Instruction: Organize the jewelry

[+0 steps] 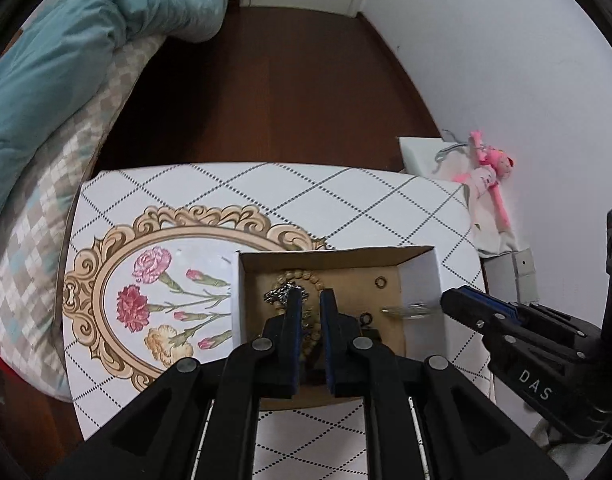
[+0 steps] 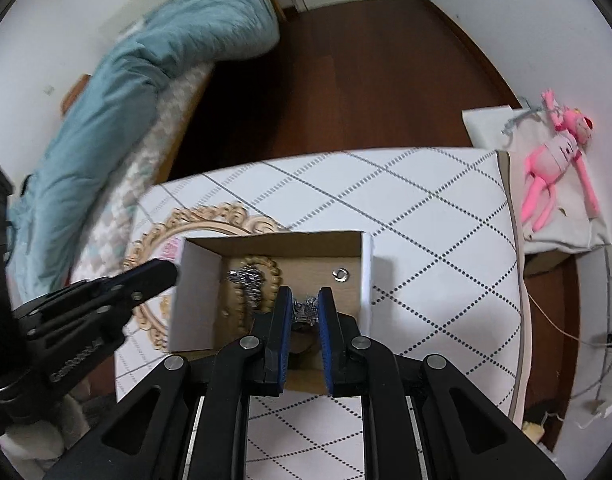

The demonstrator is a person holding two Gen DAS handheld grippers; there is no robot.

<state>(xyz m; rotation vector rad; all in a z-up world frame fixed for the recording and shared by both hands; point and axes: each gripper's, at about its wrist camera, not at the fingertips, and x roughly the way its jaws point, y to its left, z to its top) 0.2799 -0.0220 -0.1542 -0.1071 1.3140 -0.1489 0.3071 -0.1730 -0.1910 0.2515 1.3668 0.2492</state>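
The jewelry sits in an open cardboard box (image 2: 274,246) on the white diamond-patterned table (image 2: 425,208). In the right wrist view a wooden bead bracelet (image 2: 274,270) loops at about 9 o'clock on the box floor, a silver chain (image 2: 248,278) lies across it, and 1 small metal ring (image 2: 341,275) rests alone near 2 o'clock, well apart from both. Our right gripper (image 2: 304,304) is down inside the box at 6 o'clock, its blue pads nearly together with a sparkly silver piece (image 2: 306,308) between them; they appear clamped on it, though we cannot see both contacts clearly. In the left wrist view our left gripper (image 1: 309,302) hovers over the bracelet and chain, its pads a narrow gap apart, and we cannot tell whether anything is pinched. We judge that we are mid-sort, handling the silver piece. The next move likely calls for a slow lift or placement that keeps it clear of the chain, so the 2 do not tangle. A pink plush toy (image 2: 557,152) lies beyond the table at 2 o'clock.
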